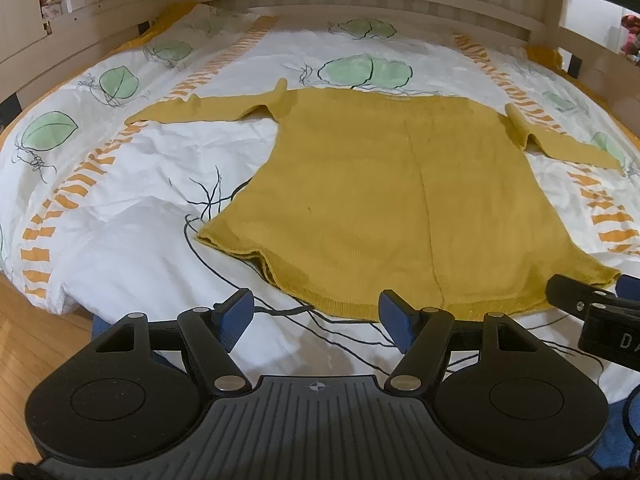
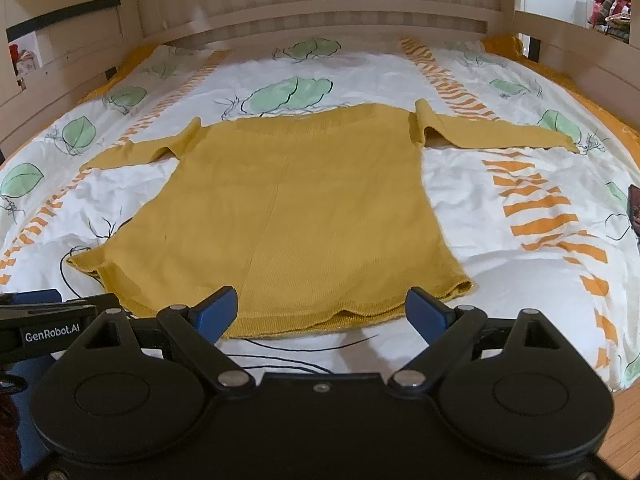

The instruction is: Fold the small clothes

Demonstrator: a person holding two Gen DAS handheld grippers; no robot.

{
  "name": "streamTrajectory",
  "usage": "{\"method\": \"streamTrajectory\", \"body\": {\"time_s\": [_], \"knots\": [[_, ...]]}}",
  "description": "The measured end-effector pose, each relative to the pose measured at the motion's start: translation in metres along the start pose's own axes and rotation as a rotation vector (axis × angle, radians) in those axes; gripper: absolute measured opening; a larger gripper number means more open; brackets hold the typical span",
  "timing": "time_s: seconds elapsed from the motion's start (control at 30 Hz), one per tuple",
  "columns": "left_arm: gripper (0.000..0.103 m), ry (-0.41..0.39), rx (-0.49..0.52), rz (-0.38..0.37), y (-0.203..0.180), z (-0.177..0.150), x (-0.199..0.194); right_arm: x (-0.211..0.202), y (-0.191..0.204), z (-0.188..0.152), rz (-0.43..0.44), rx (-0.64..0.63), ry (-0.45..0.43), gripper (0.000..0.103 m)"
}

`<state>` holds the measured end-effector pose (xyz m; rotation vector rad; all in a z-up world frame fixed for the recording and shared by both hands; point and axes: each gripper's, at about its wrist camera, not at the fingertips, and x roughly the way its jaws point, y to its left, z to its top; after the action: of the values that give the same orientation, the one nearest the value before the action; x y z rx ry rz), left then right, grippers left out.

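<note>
Soft, even indoor light — faint shadows, slight blur, strong fisheye bending at edges.

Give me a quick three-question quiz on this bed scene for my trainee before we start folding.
1. True or false: the mustard-yellow knitted sweater lies spread flat with both sleeves out to the sides.
2. Multiple choice: the left gripper is A) shut on the hem, B) open and holding nothing, C) shut on a sleeve.
3. Short answer: what does the sweater lie on?

Key
1. True.
2. B. The right gripper is open and holds nothing as well.
3. A white duvet with green leaves and orange stripes on a wooden-framed bed.
</note>
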<state>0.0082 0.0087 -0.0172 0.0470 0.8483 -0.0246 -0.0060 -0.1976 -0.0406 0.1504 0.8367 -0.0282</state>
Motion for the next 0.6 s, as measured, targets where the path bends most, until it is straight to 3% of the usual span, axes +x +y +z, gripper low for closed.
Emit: {"method": "streamTrajectory", "body": {"time_s": [0.07,0.27,0.6], "knots": [[0.068,0.007,0.004,-0.005,0.0,0.002,0.004,0.003,-0.001,0.001,0.011,0.005,0.034,0.092],[0.068,0.012,0.05,-0.011,-0.004,0.027,0.025,0.017,-0.016,0.014,0.072,-0.008,-0.079,0.092],[0.068,-0.036,0.075,-0.064,-0.014,0.107,0.071,0.035,-0.089,0.103,0.047,0.051,-0.18,0.092]]}}
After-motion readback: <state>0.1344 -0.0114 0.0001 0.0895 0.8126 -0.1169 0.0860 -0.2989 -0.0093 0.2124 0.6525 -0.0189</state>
